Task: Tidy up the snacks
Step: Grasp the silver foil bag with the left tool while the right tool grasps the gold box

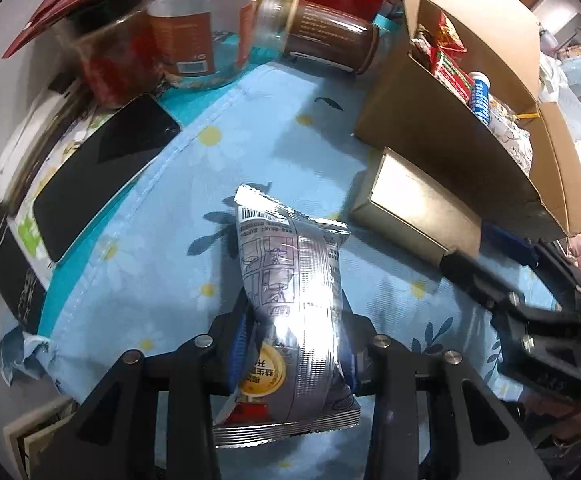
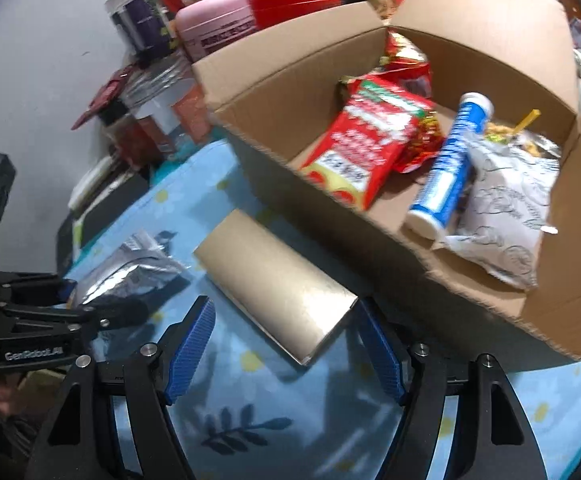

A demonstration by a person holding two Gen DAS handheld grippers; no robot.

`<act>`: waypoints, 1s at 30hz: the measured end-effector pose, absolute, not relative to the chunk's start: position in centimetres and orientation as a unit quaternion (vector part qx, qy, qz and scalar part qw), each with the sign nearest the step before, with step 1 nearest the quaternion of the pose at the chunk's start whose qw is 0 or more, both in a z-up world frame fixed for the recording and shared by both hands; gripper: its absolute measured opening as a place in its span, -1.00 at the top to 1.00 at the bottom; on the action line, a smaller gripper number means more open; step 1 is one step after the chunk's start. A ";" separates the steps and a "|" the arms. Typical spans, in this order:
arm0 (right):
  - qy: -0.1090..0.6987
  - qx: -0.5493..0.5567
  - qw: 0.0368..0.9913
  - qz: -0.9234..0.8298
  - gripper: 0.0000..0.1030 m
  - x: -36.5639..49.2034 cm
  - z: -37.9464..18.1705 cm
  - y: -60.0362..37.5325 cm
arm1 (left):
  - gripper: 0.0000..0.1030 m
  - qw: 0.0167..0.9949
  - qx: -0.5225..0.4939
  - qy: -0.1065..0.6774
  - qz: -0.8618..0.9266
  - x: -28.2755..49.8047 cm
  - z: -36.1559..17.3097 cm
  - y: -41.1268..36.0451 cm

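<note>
My left gripper (image 1: 294, 320) is shut on a silver snack packet (image 1: 290, 272), held just above the blue floral cloth (image 1: 250, 128). In the right wrist view the same packet (image 2: 130, 268) sits at the left in the left gripper (image 2: 122, 312). My right gripper (image 2: 286, 344) is open, its blue pads (image 2: 192, 348) on either side of the near end of a small gold box (image 2: 274, 280) lying on the cloth. Its left pad stands clear of the box. Behind it is an open cardboard box (image 2: 370, 248) holding a red packet (image 2: 362, 140), a blue-and-white tube (image 2: 446, 164) and a white packet (image 2: 506, 208).
Jars crowd the back: a clear jar (image 1: 198, 32), a brown bottle on its side (image 1: 322, 32), a pink jar (image 2: 218, 24) and a red-lidded container (image 2: 294, 0). A black phone (image 1: 102, 172) lies on stacked boxes at the left. The cardboard box (image 1: 430, 120) fills the right.
</note>
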State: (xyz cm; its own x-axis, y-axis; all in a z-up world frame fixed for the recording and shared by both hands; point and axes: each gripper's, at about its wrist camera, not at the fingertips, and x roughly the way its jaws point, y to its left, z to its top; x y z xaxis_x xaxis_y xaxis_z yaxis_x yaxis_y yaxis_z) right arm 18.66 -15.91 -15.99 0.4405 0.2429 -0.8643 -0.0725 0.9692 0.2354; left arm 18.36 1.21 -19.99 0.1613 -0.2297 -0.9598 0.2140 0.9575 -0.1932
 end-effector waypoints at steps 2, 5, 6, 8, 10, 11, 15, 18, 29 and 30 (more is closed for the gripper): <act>0.521 0.089 0.841 0.111 -0.43 18.5 -15.7 -15.0 | 0.27 0.763 -0.007 0.632 -0.139 18.3 -20.0 1.8; 0.520 0.082 0.839 0.137 -0.43 18.3 -15.3 -13.7 | 0.27 0.763 -0.002 0.634 -0.126 18.7 -20.4 2.8; 0.516 0.068 0.844 0.129 -0.43 18.2 -15.2 -13.4 | 0.27 0.764 0.005 0.634 -0.119 18.7 -20.6 3.0; 0.505 0.040 0.856 0.104 -0.43 18.1 -15.0 -13.4 | 0.27 0.764 0.012 0.634 -0.114 18.6 -20.9 3.3; 0.503 0.022 0.859 0.088 -0.43 18.6 -15.2 -13.6 | 0.27 0.763 0.014 0.636 -0.112 18.4 -21.0 3.7; 0.505 0.022 0.858 0.088 -0.43 18.9 -15.4 -13.8 | 0.27 0.762 0.013 0.637 -0.112 18.5 -21.2 3.5; 0.516 0.014 0.851 0.102 -0.43 20.5 -16.6 -14.1 | 0.27 0.758 0.007 0.642 -0.116 18.5 -21.6 3.1; 0.527 0.009 0.840 0.128 -0.42 21.0 -17.2 -13.7 | 0.27 0.758 0.007 0.641 -0.120 18.8 -21.6 3.0; 0.541 -0.001 0.831 0.130 0.10 18.4 -17.0 -13.6 | 0.27 0.749 0.009 0.649 -0.128 18.8 -22.4 2.6; 0.543 0.001 0.830 0.128 0.10 17.9 -16.9 -13.9 | 0.27 0.749 0.011 0.649 -0.132 18.6 -22.3 2.3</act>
State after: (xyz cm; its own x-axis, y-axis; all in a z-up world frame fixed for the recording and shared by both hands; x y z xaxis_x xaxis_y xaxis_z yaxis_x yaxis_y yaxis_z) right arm 17.92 -13.93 -16.91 0.3770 0.2140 -0.9012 -0.2110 0.9672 0.1414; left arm 18.61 2.31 -22.32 0.1217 -0.1827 -0.9756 0.2115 0.9651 -0.1544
